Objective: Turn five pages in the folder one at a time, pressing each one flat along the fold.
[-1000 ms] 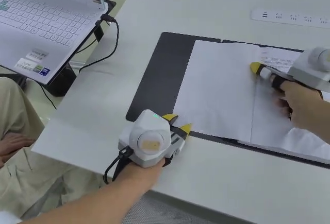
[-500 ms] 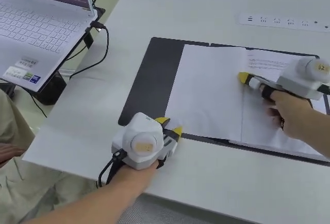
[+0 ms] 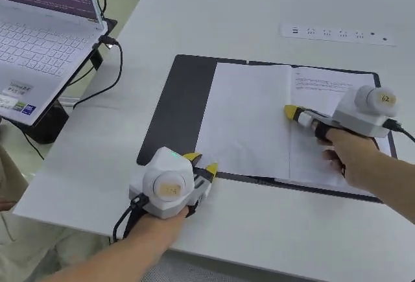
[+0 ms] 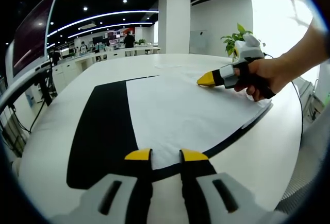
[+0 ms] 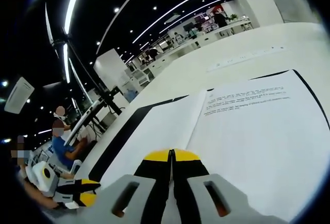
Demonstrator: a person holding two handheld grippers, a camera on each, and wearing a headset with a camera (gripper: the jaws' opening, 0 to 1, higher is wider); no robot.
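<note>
Head view: folder open on the table, fold running near to far, right gripper the nearer one, shut fingers tip-down on that line, holding nothing. Left gripper view: left gripper empty, fingers a slit apart at the folder's near edge, fold well off to the right. Right gripper view: closed tips on the fold, long axis straight ahead, so probably a stroke along it.
</note>
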